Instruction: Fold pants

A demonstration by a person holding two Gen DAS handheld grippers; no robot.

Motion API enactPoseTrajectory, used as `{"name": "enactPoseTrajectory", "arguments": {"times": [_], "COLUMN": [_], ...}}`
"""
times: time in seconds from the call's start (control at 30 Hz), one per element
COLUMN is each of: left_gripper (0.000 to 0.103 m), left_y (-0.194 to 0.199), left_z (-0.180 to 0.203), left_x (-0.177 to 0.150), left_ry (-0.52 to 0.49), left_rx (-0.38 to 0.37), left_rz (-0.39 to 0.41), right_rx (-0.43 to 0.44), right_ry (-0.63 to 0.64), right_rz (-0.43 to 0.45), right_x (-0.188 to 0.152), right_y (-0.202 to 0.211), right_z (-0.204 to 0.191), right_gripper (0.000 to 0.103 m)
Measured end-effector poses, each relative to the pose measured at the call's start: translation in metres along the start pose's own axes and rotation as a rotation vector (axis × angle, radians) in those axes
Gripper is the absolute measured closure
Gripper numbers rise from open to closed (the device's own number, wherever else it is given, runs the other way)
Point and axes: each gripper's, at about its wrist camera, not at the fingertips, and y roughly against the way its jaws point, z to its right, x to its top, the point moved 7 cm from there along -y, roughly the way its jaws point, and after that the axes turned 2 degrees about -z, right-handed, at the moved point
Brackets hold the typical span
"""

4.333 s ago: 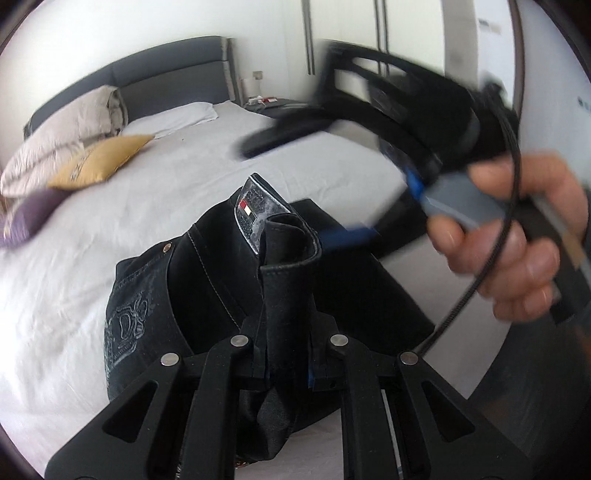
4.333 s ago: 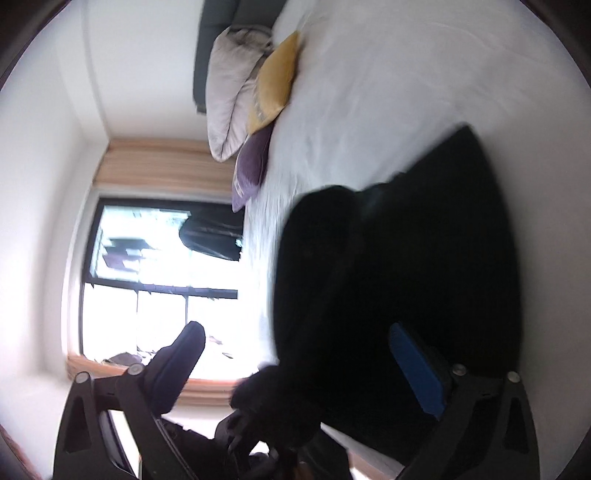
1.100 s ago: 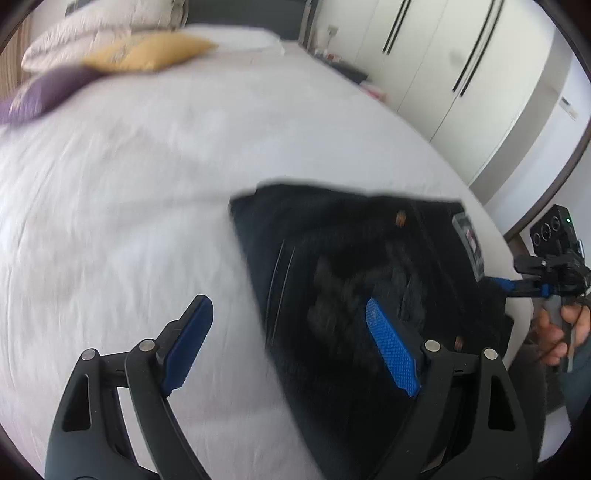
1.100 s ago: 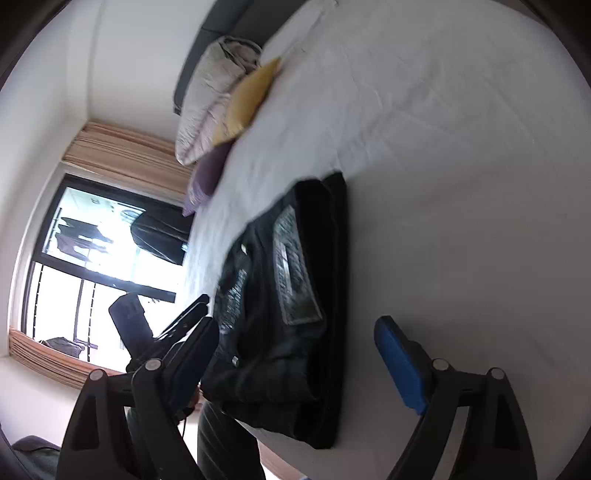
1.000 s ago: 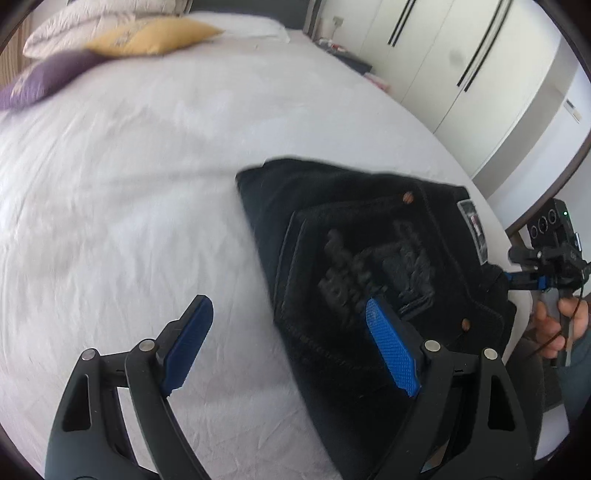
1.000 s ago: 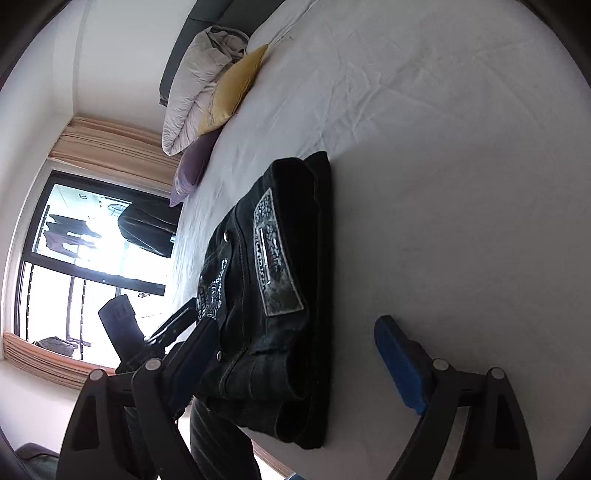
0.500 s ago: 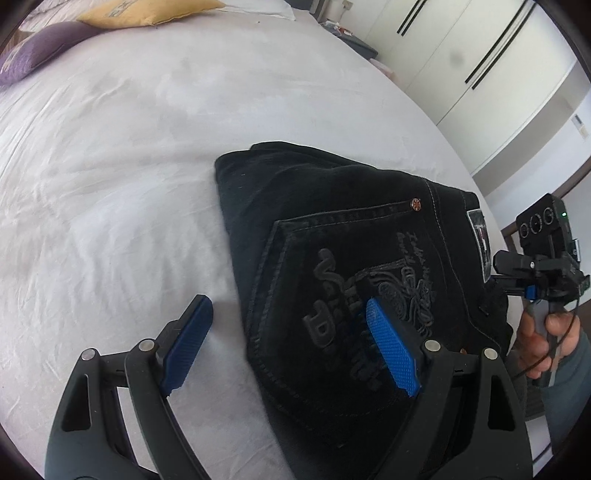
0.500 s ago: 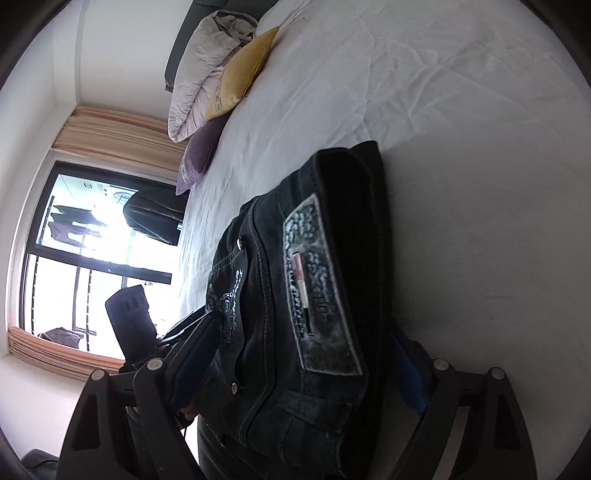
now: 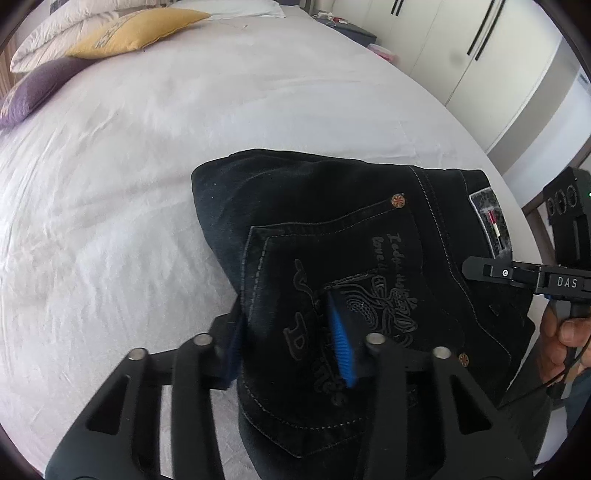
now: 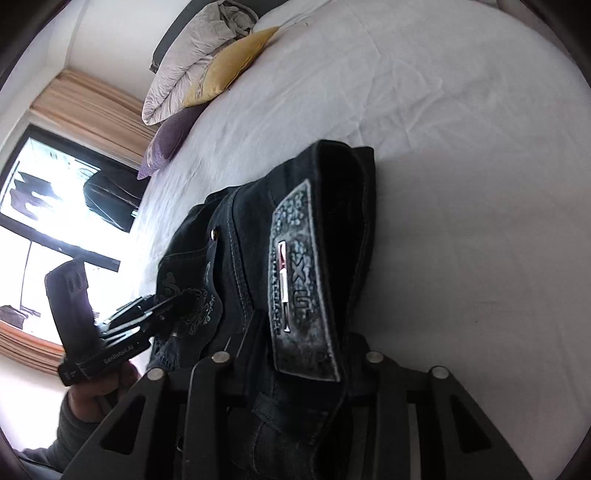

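Note:
The black jeans (image 9: 351, 236) lie folded into a compact bundle on the white bed (image 9: 147, 147), back pocket with embroidery facing up. My left gripper (image 9: 288, 343) is shut on the near edge of the bundle at the pocket, blue pads pinching the fabric. In the right wrist view the jeans (image 10: 295, 240) fill the centre, waistband patch (image 10: 299, 280) up. My right gripper (image 10: 295, 365) is shut on the waistband end, its fingertips hidden by the denim. Each gripper also shows in the other's view, the right one (image 9: 517, 275) and the left one (image 10: 147, 314).
Pillows in white, yellow (image 9: 136, 31) and purple (image 9: 37, 88) lie at the head of the bed. White wardrobe doors (image 9: 461, 48) stand to the right. A bright window (image 10: 37, 240) with curtains is on the bed's left side. The bed edge runs just under the jeans' waistband.
Both grippers were open over the folded jeans half a second ago. Both have moved in and closed on opposite ends of the bundle.

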Motion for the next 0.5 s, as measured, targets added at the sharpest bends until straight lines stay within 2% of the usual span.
{"name": "enactPoseTrajectory", "arguments": {"times": [0.17,0.37,0.5], "left_gripper": [0.082,0.085,0.085], "left_y": [0.008,0.029,0.052], "left_z": [0.006,0.009,0.007], "left_x": [0.004,0.011,0.031], "left_ry": [-0.018,-0.012,-0.026], "left_rx": [0.010,-0.002,0.013], "left_rz": [0.014,0.046,0.101], "right_rx": [-0.063,-0.089,-0.082], "right_ry": [0.080,0.151,0.187], "right_rz": [0.033,0.092,0.147], "right_x": [0.002,0.011,0.034], "right_y": [0.009,0.026,0.040], "right_z": [-0.017,-0.041,-0.057], "right_gripper": [0.078,0.082,0.082]}}
